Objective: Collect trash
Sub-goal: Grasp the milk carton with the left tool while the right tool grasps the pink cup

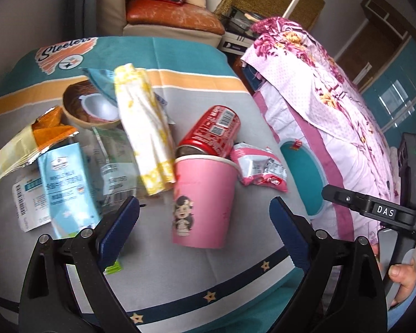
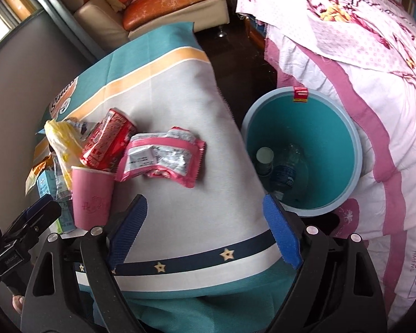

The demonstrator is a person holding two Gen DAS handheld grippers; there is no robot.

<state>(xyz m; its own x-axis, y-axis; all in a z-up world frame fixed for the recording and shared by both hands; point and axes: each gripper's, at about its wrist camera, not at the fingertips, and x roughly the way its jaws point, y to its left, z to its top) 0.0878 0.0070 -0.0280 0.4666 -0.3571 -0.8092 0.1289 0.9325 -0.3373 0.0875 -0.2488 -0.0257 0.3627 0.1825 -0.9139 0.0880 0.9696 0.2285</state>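
Observation:
Trash lies on the cloth-covered table (image 1: 197,272): a pink paper cup (image 1: 202,202) (image 2: 93,197), a red soda can (image 1: 210,133) (image 2: 108,141) leaning behind it, a pink snack wrapper (image 1: 259,168) (image 2: 160,156), a yellow-white wrapper (image 1: 144,130), a blue milk carton (image 1: 66,186) and an orange packet (image 1: 38,136). My left gripper (image 1: 203,222) is open, its fingers either side of the cup and apart from it. My right gripper (image 2: 205,222) stands open over bare cloth near the table's front edge. A teal bin (image 2: 302,149) beside the table holds a plastic bottle (image 2: 285,169).
A coconut-print bowl (image 1: 91,108) sits at the back of the pile. A bed with floral pink bedding (image 2: 374,83) flanks the bin. A sofa (image 1: 169,16) stands beyond the table. The other gripper's handle and a hand (image 1: 402,274) show at the right of the left wrist view.

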